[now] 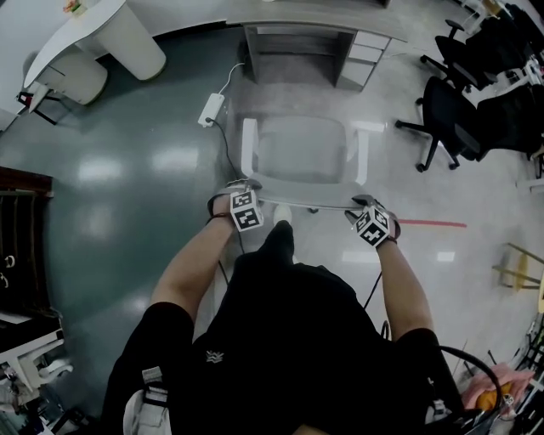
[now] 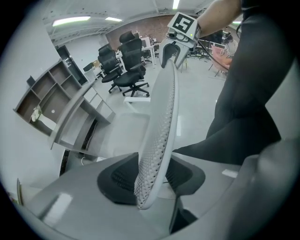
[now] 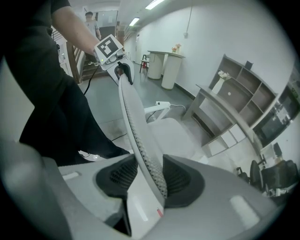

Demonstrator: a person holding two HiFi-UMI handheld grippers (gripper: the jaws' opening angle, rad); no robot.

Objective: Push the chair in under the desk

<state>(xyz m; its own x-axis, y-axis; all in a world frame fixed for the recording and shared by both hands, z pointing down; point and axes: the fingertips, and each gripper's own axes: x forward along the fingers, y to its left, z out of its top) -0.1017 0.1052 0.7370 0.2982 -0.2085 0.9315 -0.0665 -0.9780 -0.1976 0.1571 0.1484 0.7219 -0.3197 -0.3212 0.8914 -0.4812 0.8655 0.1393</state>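
The chair back (image 2: 164,117) is pinched by the left tool (image 2: 151,180) and right tool (image 3: 149,180), for pushing under the upper tabletop (image 1: 306,19)

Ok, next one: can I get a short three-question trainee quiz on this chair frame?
1. True or false: the chair already sits under the desk.
2. What stands between the jaws of the left gripper and the right gripper? A) armrest B) backrest C) cable
3. What colour are the office chairs at the head view's far right?

Key: 1 false, it stands in front of the desk. 2 B, the backrest. 3 black.
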